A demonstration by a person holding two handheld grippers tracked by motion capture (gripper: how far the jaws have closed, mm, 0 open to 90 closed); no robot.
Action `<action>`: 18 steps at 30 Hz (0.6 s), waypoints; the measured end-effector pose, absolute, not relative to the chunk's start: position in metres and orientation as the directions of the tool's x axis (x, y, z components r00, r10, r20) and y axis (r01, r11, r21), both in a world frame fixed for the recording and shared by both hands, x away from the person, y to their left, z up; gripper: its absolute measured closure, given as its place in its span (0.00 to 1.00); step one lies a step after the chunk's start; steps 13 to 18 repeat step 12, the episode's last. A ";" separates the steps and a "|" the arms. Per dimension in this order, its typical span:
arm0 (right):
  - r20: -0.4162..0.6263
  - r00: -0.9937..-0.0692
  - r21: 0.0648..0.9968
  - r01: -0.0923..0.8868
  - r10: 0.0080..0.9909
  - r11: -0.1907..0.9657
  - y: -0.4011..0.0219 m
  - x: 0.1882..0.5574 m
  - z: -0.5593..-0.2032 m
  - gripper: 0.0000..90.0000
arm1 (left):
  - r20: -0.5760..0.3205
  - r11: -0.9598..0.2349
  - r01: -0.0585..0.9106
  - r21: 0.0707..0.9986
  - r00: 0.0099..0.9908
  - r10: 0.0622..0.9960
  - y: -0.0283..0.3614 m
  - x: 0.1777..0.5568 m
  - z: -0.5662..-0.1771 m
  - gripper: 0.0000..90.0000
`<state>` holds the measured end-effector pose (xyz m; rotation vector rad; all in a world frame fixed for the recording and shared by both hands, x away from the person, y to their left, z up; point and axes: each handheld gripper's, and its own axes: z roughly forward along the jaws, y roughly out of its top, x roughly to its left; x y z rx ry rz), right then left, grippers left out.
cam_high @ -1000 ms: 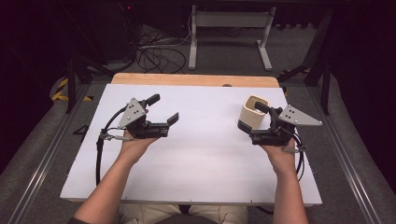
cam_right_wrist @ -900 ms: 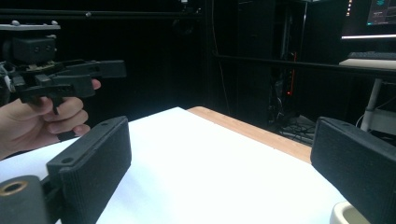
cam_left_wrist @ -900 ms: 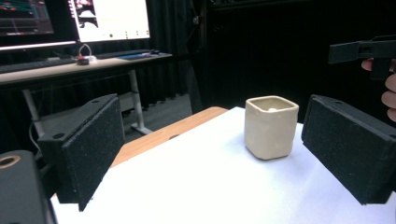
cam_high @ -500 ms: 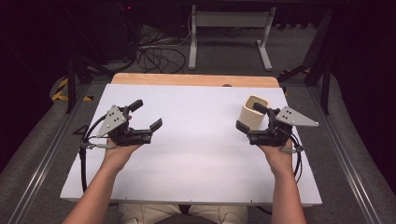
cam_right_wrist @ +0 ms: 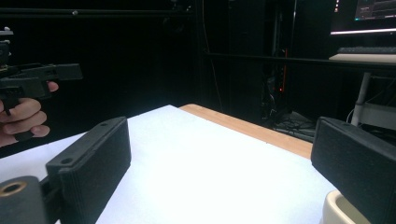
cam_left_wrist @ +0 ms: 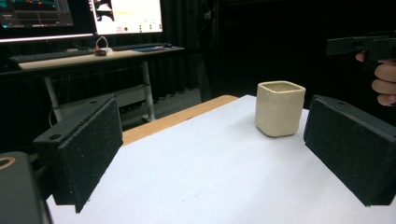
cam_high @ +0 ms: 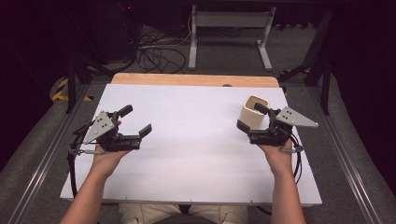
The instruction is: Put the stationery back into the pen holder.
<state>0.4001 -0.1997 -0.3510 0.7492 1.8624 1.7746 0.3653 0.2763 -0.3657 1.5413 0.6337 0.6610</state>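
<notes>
A cream square cup (cam_high: 253, 112) stands upright on the white table top (cam_high: 196, 158) at the right rear. My right gripper (cam_high: 250, 117) hovers open right at it; in the right gripper view (cam_right_wrist: 224, 154) the cup's rim (cam_right_wrist: 337, 210) sits low beside the right-hand jaw, not between the jaws. My left gripper (cam_high: 137, 120) is open over the left side of the table with nothing in it. In the left gripper view (cam_left_wrist: 210, 140) the cup (cam_left_wrist: 279, 108) stands well ahead, framed by the two black pads.
A wooden strip (cam_high: 187, 79) runs along the table's back edge. Beyond it are a desk frame (cam_high: 229, 28) and loose cables (cam_high: 154, 56) on the floor. A desk with monitors (cam_left_wrist: 84, 18) stands past the table in the left gripper view.
My left gripper has drifted left and slightly toward the person, still open. The right gripper and the cup have barely moved.
</notes>
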 end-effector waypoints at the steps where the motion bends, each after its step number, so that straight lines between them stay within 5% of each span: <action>1: 0.044 -0.748 0.997 0.075 0.662 0.019 -0.199 0.400 -0.351 0.06 | 0.046 -0.074 0.013 0.997 0.679 0.733 0.279 0.365 -0.366 0.06; 18: 0.040 -0.738 0.995 0.090 0.674 0.039 -0.200 0.402 -0.355 0.05 | 0.056 -0.087 0.013 0.996 0.666 0.743 0.282 0.366 -0.368 0.06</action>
